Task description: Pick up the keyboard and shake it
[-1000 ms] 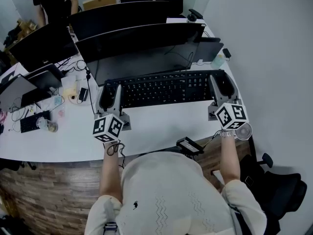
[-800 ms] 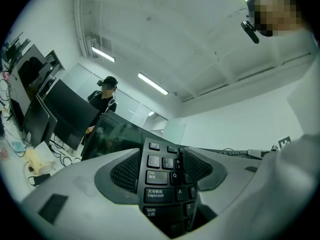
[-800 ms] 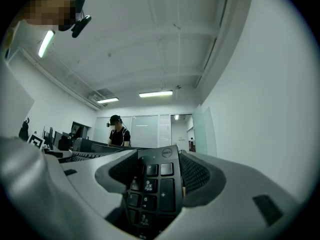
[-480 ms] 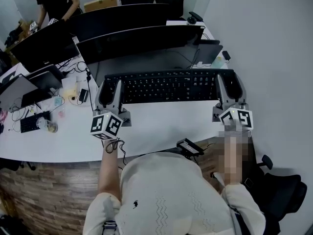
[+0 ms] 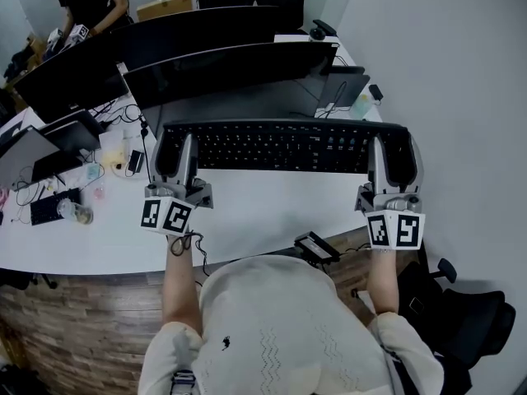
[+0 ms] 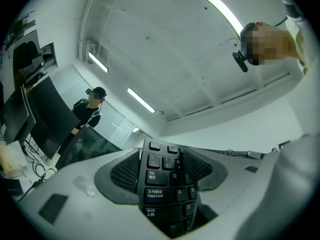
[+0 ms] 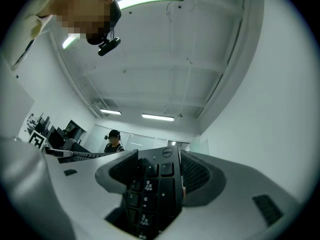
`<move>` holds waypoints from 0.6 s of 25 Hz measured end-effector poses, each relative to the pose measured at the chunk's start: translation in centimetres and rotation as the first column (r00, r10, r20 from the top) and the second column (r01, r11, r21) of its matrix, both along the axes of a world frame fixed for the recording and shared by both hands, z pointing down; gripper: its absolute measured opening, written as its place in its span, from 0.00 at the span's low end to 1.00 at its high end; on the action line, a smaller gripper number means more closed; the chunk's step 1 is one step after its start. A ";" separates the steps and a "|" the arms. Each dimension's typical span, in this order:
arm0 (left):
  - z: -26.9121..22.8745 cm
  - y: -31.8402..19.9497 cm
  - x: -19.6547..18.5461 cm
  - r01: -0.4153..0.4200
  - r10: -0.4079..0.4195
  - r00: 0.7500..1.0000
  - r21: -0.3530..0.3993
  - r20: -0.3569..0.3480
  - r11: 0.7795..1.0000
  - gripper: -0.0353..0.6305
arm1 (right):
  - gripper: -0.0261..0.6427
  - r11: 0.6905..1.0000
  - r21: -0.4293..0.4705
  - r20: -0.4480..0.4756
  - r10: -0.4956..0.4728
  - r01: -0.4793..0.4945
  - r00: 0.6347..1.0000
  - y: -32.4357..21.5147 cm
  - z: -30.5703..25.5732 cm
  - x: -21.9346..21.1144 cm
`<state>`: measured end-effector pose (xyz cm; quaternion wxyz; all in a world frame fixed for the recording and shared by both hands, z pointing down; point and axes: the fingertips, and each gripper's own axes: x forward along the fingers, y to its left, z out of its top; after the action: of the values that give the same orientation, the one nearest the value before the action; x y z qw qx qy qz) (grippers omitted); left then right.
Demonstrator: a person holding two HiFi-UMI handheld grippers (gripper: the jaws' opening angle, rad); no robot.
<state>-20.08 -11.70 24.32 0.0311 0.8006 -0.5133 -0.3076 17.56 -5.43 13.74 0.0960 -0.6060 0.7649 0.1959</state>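
Because I am clamping it at both short ends, the keyboard (image 5: 284, 146) is hanging level: the left tool (image 5: 174, 151) is gripping the Caps Lock end and the right tool (image 5: 394, 153) the number-pad end. I judge it is riding clear of the bench (image 5: 263, 208), in front of the monitors (image 5: 239, 64). An even two-ended hold should stop it twisting when I shake it.

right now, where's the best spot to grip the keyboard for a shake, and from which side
At its two short ends, one tool each, coming from the near long edge. The keyboard is long, thin and flat, so end grips across its thickness should stop it twisting. It's held so: left tool on the Caps Lock end, right tool on the numpad end.
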 end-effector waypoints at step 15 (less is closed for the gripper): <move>0.8 -0.7 -0.2 0.007 -0.007 1.000 0.007 0.000 1.000 0.44 | 0.44 1.000 -0.010 0.005 0.003 -0.003 1.000 -1.0 1.0 -0.2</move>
<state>-20.33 -12.37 25.11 0.0273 0.7990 -0.5149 -0.3093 17.33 -6.44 14.70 0.0944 -0.6082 0.7647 0.1908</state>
